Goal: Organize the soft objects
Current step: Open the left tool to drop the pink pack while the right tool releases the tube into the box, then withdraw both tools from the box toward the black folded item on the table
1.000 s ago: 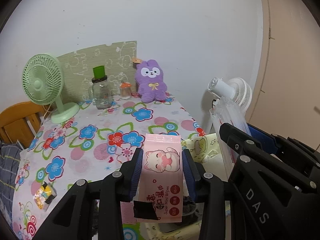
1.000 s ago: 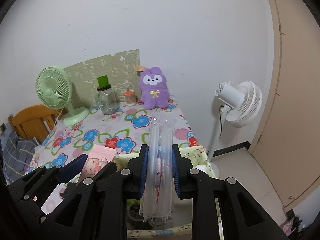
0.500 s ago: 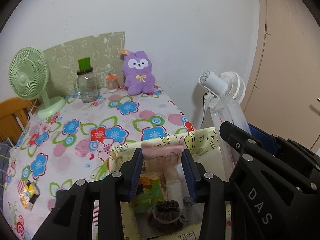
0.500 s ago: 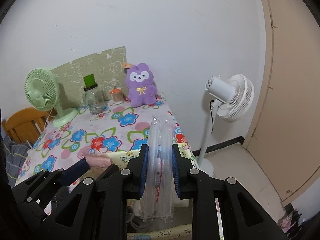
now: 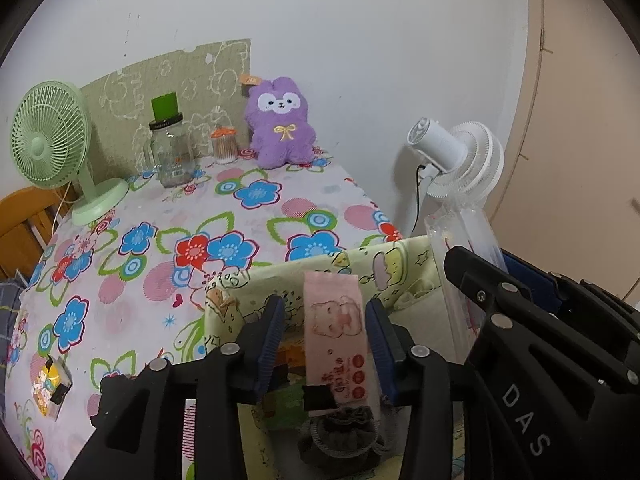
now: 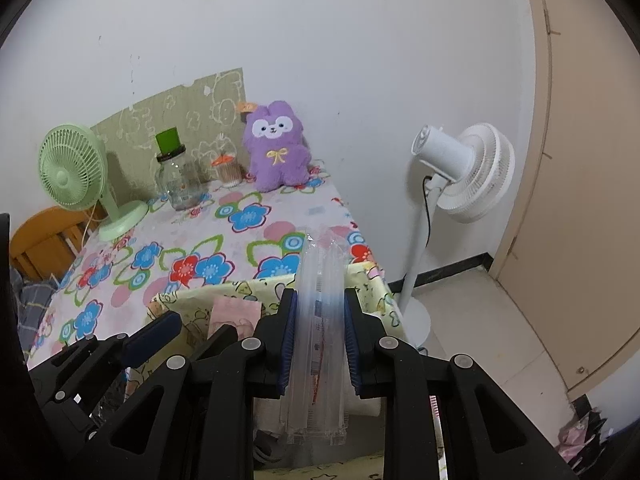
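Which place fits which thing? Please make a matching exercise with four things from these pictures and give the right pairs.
Things:
1. pink wipes pack
2. clear plastic packet
3. purple plush toy
4. green table fan

Places:
A. at the back of the table, against the wall
B. between the pads of the right claw
C. at the table's left edge, beside the glass jar
D. between the opening pads of the left claw, over the yellow fabric bin

Pairs: 1-D, 2-B, 3-A, 4-C
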Tool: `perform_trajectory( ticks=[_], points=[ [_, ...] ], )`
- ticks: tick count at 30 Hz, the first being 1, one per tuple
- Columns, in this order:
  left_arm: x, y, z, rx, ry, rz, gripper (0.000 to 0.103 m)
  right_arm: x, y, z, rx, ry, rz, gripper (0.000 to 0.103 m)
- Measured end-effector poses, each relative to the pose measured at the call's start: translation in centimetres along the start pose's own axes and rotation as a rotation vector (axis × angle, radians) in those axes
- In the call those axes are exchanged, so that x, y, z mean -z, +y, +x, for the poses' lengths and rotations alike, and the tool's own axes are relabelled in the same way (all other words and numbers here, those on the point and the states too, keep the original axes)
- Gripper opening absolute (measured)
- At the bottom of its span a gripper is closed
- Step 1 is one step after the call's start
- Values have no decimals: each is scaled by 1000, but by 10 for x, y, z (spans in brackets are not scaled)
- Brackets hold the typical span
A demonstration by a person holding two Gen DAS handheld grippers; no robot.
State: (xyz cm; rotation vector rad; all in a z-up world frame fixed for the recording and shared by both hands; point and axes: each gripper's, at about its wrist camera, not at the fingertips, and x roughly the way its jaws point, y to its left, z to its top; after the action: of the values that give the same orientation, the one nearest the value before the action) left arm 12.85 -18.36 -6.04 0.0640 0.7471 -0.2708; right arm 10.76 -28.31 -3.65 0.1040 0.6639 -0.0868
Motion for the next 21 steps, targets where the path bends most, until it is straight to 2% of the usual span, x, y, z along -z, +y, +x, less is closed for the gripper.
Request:
perform_trajectory(
  ticks=[2, 6, 8, 11, 15, 17, 19, 21],
  points=[
    [0, 1, 1, -6, 3, -1, 59, 1, 1, 4, -9, 9, -1, 25],
    [2, 4, 1, -3, 9, -3, 69, 1, 4, 7, -17, 18, -4, 25],
    [3, 5, 1, 1, 12, -3, 77, 2, 5, 9, -21, 24, -3, 25],
    [4, 5, -1, -6, 10, 5, 84, 3, 7, 12, -26, 35, -3, 25],
    [5, 6, -4, 0, 9, 13, 87, 5, 8, 15, -45, 51, 6, 27],
    [6, 7, -5, 1, 7, 18, 89, 5, 10, 16, -47, 57, 5, 32],
    [7, 7, -7, -6, 4, 28, 90, 6, 12, 17, -45, 70, 0, 56],
    [8, 8, -10, -13, -2, 36, 91, 8, 13, 16, -53, 65, 4, 62]
  ],
)
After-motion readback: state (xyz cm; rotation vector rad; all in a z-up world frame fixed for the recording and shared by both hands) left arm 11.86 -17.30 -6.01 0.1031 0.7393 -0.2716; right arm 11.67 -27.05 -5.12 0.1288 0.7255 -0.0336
